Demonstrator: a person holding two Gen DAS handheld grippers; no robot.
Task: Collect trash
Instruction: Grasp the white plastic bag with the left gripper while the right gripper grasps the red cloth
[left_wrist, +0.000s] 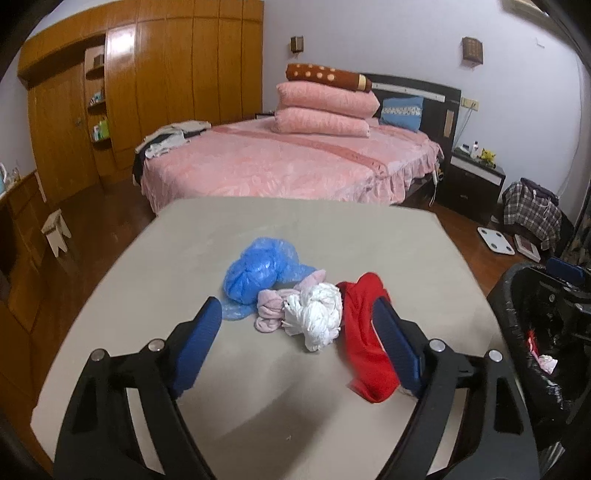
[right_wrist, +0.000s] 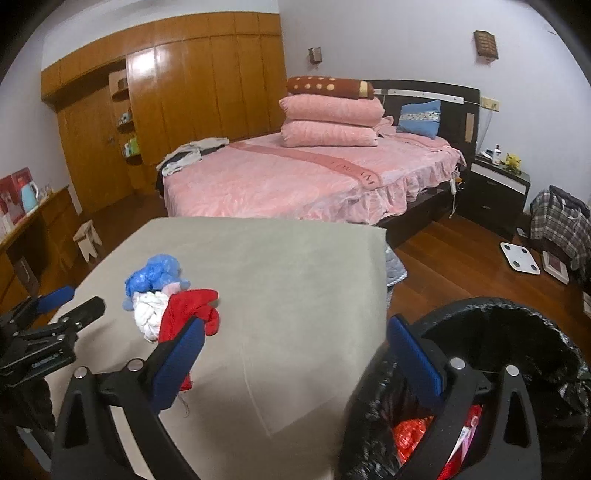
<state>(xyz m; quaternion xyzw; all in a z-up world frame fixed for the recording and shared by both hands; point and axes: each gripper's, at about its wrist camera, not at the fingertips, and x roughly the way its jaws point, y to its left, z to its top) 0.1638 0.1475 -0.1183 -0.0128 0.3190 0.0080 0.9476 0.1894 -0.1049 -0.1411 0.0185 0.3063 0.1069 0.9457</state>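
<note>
Table (left_wrist: 258, 229) open beyond the clustered bags (left_wrist: 317, 314); bin (right_wrist: 535, 332) crowds its right.

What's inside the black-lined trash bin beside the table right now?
Inside the black-lined trash bin: crumpled red plastic and a pink-and-white wrapper. The right gripper and bag folds hide anything deeper.

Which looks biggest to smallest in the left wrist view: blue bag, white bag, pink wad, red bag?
1. red bag, though it lies nearest the camera, so unsure
2. blue bag, close to the red one
3. white bag
4. pink wad, partly hidden
</note>
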